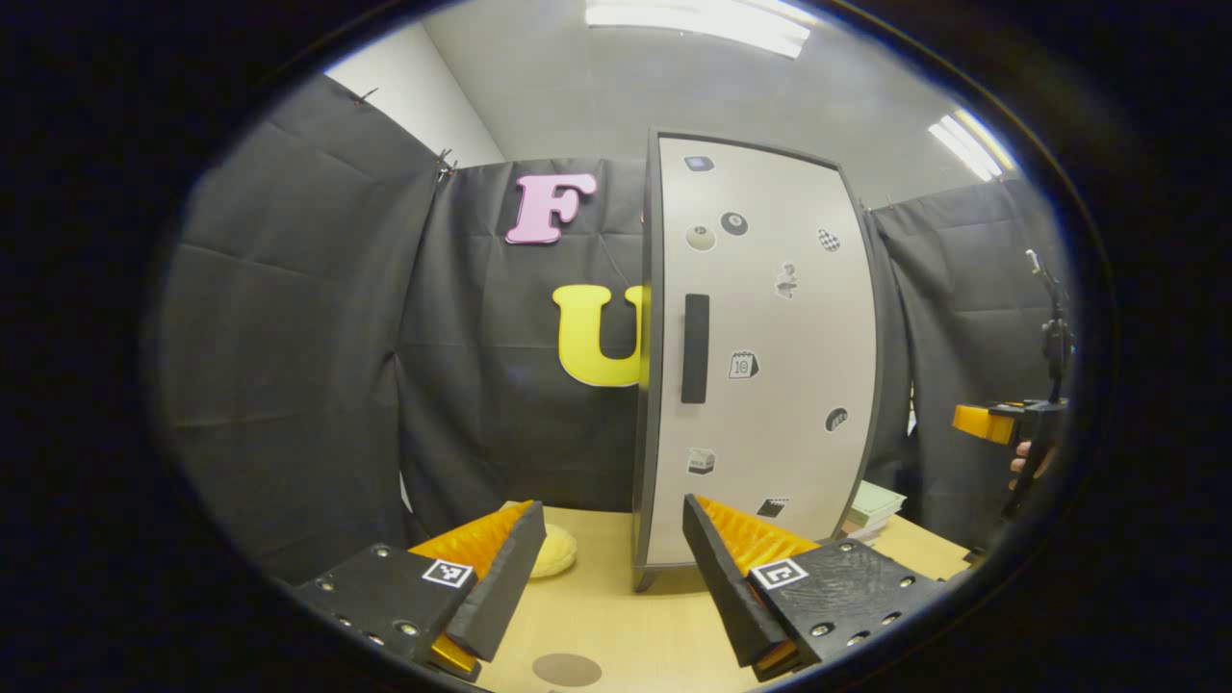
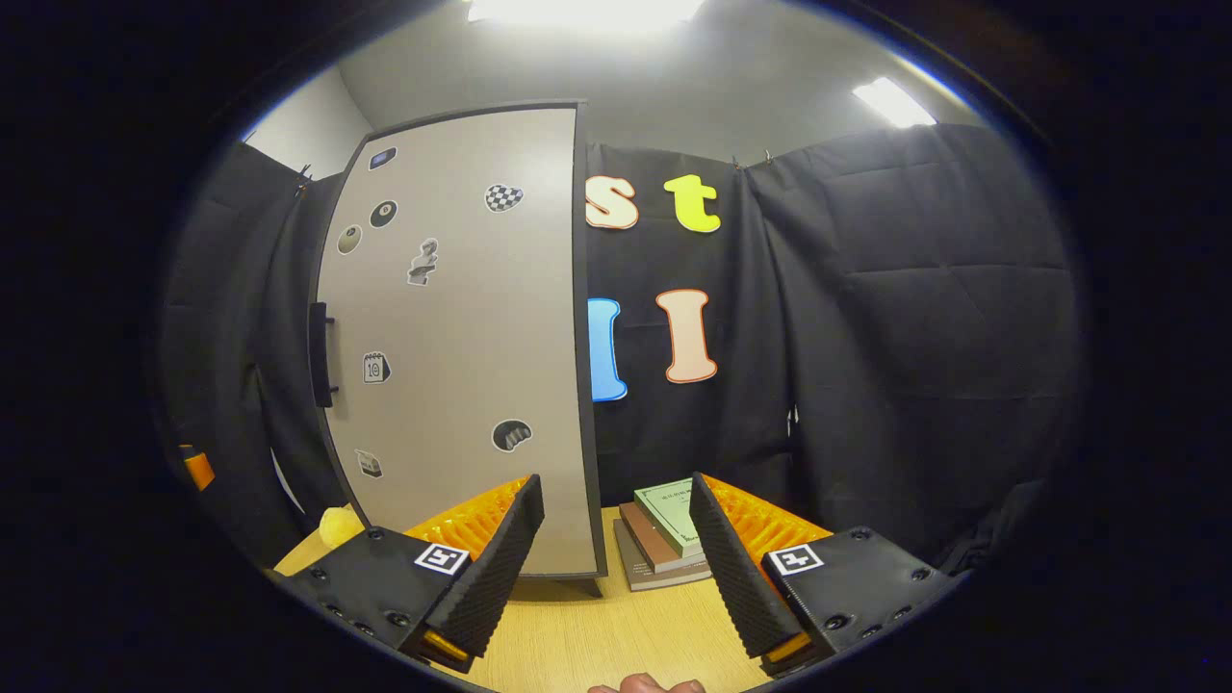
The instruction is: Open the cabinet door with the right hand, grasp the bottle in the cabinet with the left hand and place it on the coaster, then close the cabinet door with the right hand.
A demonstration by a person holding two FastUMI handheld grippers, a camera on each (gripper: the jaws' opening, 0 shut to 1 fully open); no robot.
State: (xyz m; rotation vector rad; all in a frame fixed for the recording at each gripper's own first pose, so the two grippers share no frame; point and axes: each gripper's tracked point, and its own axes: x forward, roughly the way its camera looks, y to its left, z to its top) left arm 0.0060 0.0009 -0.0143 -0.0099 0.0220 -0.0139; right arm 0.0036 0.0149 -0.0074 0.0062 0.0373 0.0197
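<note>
Zero steps done, by my reading. Door (image 1: 760, 356) of cabinet (image 2: 452, 337) shut, handle (image 1: 695, 348) on its left edge untouched. Bottle presumably inside, unseen. Coaster (image 1: 567, 669) lies bare on the table (image 1: 626, 616), near left. Left gripper (image 1: 611, 577) wide, holding nothing; right gripper (image 2: 616, 568) wide, holding nothing, well short of the door. Books (image 2: 664, 534) stacked right of cabinet. Opening, fetching, placing, closing all remain.

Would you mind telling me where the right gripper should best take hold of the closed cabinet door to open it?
Probably by the dark vertical handle on the cabinet door, near its left edge in the right gripper view. It is a narrow upright bar standing off the panel, so the open right gripper should come straight from the front, one finger on each side of the bar, then pull.
</note>
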